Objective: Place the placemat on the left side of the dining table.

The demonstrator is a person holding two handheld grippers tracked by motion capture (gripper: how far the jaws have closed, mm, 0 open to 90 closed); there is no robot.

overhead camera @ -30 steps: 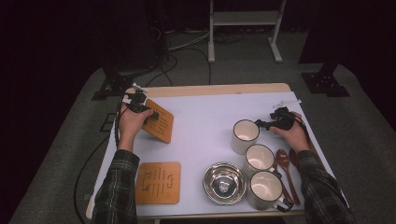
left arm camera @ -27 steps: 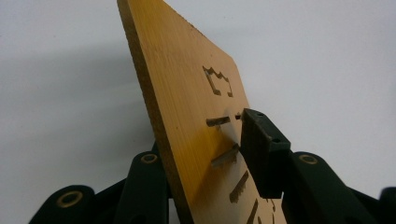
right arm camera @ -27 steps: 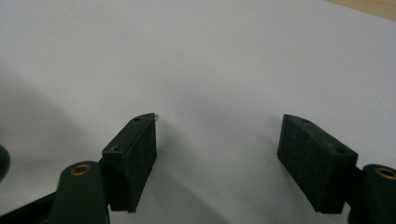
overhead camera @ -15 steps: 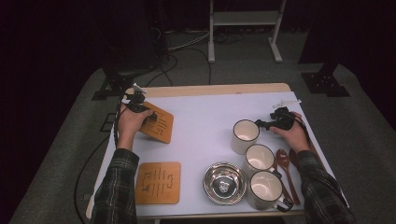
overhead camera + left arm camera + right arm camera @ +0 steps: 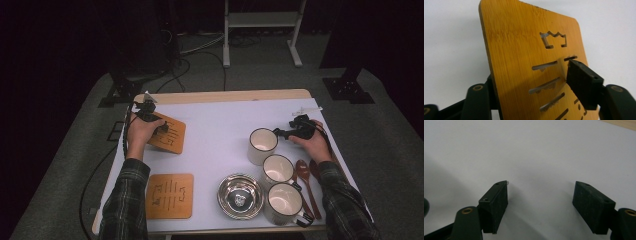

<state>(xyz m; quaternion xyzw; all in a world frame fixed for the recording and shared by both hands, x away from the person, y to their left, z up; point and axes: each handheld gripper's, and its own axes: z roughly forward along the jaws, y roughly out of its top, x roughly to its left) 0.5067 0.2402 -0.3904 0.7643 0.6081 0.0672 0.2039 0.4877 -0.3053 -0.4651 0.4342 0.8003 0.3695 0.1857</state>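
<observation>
Between left gripper [image 5: 161, 128] jaws, just opening: bamboo trivet [image 5: 524, 62], tilted

On the worktop [image 5: 220, 125], one trivet [image 5: 169, 134] is lying at centre left of the frame, with a second trivet [image 5: 170, 195] sitting below it at lower left. A bowl [image 5: 240, 196] is sitting at lower centre. Three mugs [image 5: 263, 145] are standing in a line running from centre right down to the bowl's right, and two spoons [image 5: 305, 182] are lying just right of them.
</observation>
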